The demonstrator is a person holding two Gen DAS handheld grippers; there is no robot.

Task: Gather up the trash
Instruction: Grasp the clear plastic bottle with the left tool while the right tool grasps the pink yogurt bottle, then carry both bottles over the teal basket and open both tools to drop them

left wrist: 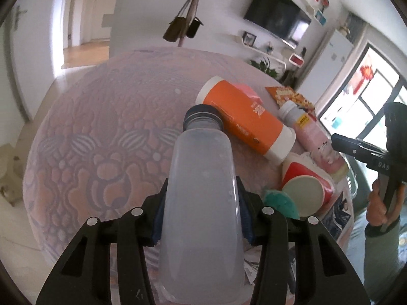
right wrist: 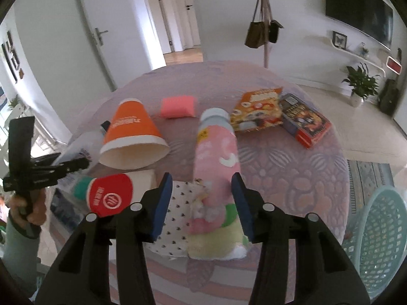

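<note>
On round patterned table [left wrist: 101, 132]: left gripper [left wrist: 202, 218] clamps clear bottle [left wrist: 201, 203]; right gripper [right wrist: 202, 203] straddles pink bottle [right wrist: 216, 157].
Left wrist view: blue pads pressed on both sides of the clear bottle, dark cap pointing away; orange cup [left wrist: 244, 124] lies just past it. Right wrist view only: pink bottle lies between the blue pads [right wrist: 161, 203], left pad clearly off it, right-side contact unclear; mint basket [right wrist: 379, 233] beside the table, pink sponge [right wrist: 178, 106], snack bag [right wrist: 257, 111], red cup [right wrist: 112, 194].
</note>
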